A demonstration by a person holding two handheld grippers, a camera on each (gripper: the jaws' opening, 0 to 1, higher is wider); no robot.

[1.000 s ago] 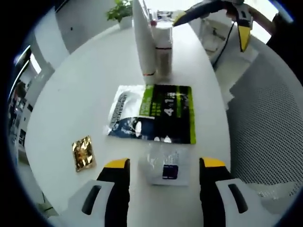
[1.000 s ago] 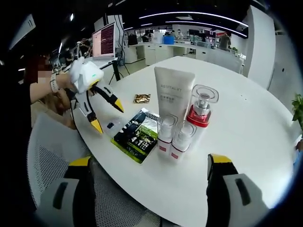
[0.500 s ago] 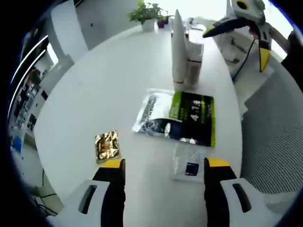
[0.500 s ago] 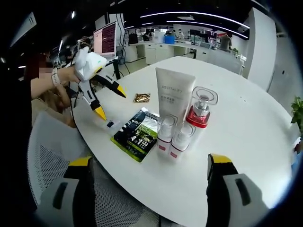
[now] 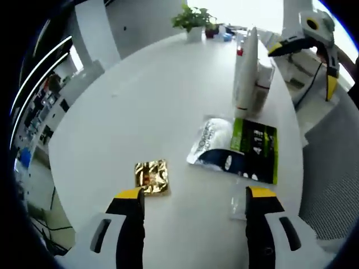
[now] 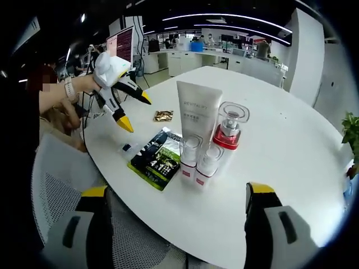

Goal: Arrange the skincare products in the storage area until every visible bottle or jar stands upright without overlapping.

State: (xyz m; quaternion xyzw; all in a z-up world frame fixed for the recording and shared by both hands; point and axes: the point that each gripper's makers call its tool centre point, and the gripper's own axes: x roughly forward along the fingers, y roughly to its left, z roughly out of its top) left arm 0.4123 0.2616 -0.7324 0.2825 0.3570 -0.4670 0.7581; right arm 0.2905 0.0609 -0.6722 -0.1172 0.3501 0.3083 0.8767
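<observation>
Left gripper view first: the left gripper [image 5: 192, 203] has swung leftward over the last second, so the gold foil sachet [image 5: 151, 177] that sat off to the left of the jaws now lies just ahead of the left jaw. The jaws stand wide apart, holding nothing. The green-and-black sachet [image 5: 241, 150] lies flat ahead of the right jaw, and the small clear sachet [image 5: 238, 204] is half hidden beside that jaw. Further ahead the white tube [image 5: 245, 78] stands upright, hiding most of the bottles behind it.

Right gripper view: the right gripper [image 6: 176, 216] also gapes open and empty, well back from the surface [image 6: 291, 145]. Straight ahead, the tube, the red-collared pump bottle [image 6: 229, 130] and two small bottles [image 6: 201, 163] all stand upright, touching, so I judge the bottles done, only flat sachets left. Labels are too small to read.
</observation>
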